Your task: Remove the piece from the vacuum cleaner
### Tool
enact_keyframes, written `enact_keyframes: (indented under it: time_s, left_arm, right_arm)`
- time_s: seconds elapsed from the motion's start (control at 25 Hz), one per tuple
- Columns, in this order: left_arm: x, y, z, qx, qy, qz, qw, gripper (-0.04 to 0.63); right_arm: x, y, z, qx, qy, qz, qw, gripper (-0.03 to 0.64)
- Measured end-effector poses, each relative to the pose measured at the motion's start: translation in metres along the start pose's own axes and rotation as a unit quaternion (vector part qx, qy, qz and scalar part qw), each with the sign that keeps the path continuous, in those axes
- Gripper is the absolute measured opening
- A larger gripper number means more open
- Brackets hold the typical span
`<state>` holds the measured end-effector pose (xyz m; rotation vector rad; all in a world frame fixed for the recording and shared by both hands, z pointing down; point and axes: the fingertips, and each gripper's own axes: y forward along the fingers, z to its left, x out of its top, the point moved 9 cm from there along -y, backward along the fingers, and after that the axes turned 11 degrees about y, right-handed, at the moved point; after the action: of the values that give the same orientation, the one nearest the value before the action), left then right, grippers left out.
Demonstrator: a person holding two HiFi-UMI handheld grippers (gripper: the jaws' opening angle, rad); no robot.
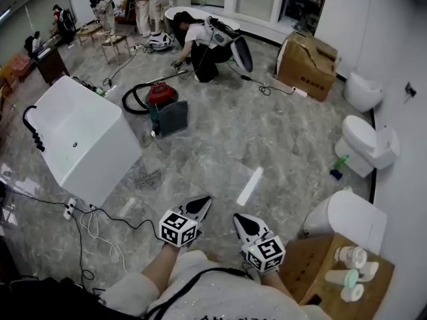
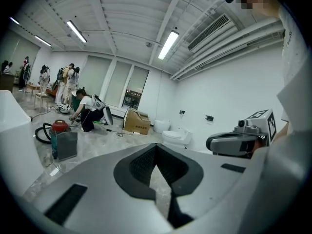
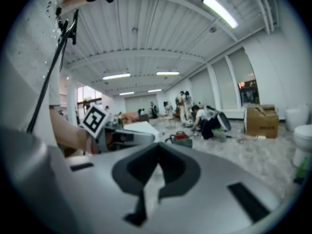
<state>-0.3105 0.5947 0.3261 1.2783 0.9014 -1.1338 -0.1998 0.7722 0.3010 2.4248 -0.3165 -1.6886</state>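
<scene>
Both jaws are pressed together on nothing: the left hand-held gripper (image 1: 200,204) and the right hand-held gripper (image 1: 241,223) sit low in front of the person, pointing out over the grey marbled floor (image 1: 267,132). The red canister vacuum cleaner (image 1: 162,92), with its black hose, stands on that floor well apart from them, ahead and off to the left, near the large white rectangular tub (image 1: 87,135). A dark grey boxy piece (image 1: 173,117) rests against its near side, facing the person. The left hand-held gripper looks the nearer, so I'd expect a walk forward and leftward first.
</scene>
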Motion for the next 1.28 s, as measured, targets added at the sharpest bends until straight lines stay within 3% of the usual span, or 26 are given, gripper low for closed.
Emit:
enact_keyframes:
  time_s: [0.32,0.64,0.88,1.28]
  left_arm:
    - [-0.002,0.027,-0.004,-0.009,0.005,0.018,0.9998,0.020]
    - [-0.007,0.082,0.030,0.000,0.001,0.030,0.9996,0.020]
    - [0.008,0.162,0.068,-0.007,-0.034,0.016,0.9993,0.020]
    - [0.054,0.273,0.131,-0.004,-0.032,-0.006,0.9995,0.020]
  right_arm:
    - [0.002,-0.001,-0.027,0.000,0.022,-0.006,1.000,0.012]
    - [0.002,0.028,-0.085,-0.014,0.056,-0.012,0.998,0.012]
    - [0.043,0.058,-0.148,-0.016,0.041,-0.002,0.999,0.012]
    - [0.112,0.119,-0.242,-0.009,0.006,0.014,1.000,0.012]
